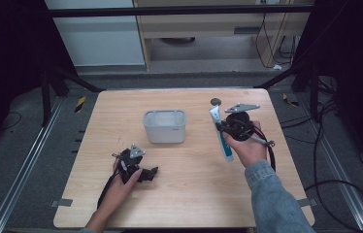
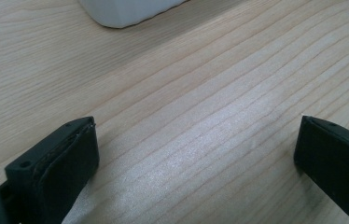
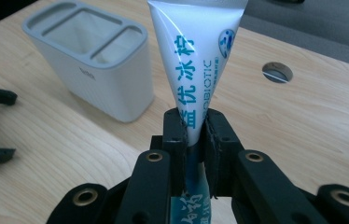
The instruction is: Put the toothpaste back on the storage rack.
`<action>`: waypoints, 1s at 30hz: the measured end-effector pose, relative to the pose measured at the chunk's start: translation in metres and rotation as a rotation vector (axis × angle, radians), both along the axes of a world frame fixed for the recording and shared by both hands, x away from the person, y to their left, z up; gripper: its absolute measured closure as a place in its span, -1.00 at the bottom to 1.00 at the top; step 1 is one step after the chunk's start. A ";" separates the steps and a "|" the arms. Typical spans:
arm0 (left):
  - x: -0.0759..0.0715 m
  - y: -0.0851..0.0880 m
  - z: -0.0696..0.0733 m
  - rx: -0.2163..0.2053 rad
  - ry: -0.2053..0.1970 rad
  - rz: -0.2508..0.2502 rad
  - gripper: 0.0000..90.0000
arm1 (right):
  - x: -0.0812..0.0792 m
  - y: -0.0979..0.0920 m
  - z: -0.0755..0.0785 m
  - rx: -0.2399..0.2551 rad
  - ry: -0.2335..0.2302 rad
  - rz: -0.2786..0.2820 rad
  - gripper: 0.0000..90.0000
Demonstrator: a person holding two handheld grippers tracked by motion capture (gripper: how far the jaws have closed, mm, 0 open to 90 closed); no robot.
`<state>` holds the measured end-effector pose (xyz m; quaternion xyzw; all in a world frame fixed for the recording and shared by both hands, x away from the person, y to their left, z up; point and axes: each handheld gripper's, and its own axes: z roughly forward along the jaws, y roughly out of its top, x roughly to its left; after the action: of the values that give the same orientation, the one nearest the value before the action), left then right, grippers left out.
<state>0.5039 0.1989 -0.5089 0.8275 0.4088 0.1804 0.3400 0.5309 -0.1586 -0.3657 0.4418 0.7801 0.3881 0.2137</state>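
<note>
Left gripper point(image 1: 146, 174), lower left of the high view, is held wide open and empty; white holder point(image 1: 165, 126) stands centre; toothpaste tube point(image 1: 221, 133), right of centre, is pinched mid-body by the right gripper point(image 3: 194, 135), judged light, soft, slippery, best gripped at its firmer cap end.

Toothpaste tube point(image 3: 194, 60): white body, blue lettering, small blue-and-white round emblem near the wide end. Toothbrush holder point(image 3: 99, 74): pale grey-white, darker grey rim and dividers. Tabletop point(image 3: 303, 135): light wood, fine parallel grain lines. Right tool point(image 3: 195, 135): black, brass-coloured rivets. Left tool point(image 2: 196, 154): black jaws. Sleeve point(image 1: 272, 194): faded blue denim.
</note>
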 end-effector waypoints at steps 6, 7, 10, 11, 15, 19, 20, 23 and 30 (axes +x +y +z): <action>0.000 0.000 0.000 0.000 0.001 -0.001 -1.00 | 0.005 0.022 0.003 0.029 -0.038 0.021 0.78; 0.000 0.000 0.000 0.000 0.001 -0.001 -1.00 | 0.005 0.026 0.004 0.028 -0.039 0.025 0.78; 0.000 0.000 0.000 0.000 0.001 -0.001 -1.00 | 0.008 0.035 0.007 0.036 -0.051 0.034 0.78; 0.000 0.000 0.000 0.000 0.001 -0.001 -1.00 | 0.008 0.038 0.008 0.035 -0.054 0.037 0.78; 0.000 0.000 0.000 0.000 0.001 -0.001 -1.00 | 0.010 0.049 0.010 0.053 -0.065 0.042 0.78; 0.000 0.000 0.000 -0.001 0.000 -0.001 -1.00 | 0.011 0.060 0.012 0.052 -0.076 0.053 0.78; 0.000 0.000 0.000 -0.002 0.000 0.000 -1.00 | 0.011 0.062 0.013 0.055 -0.077 0.054 0.78; 0.000 0.000 0.000 -0.003 0.000 0.001 -1.00 | 0.012 0.068 0.018 0.056 -0.088 0.054 0.78; 0.000 0.000 0.000 -0.001 -0.002 0.000 -1.00 | 0.013 0.080 0.032 0.075 -0.131 0.054 0.78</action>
<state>0.5042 0.1987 -0.5089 0.8273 0.4085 0.1808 0.3406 0.5442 -0.0781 -0.3333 0.4019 0.7609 0.4507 0.2373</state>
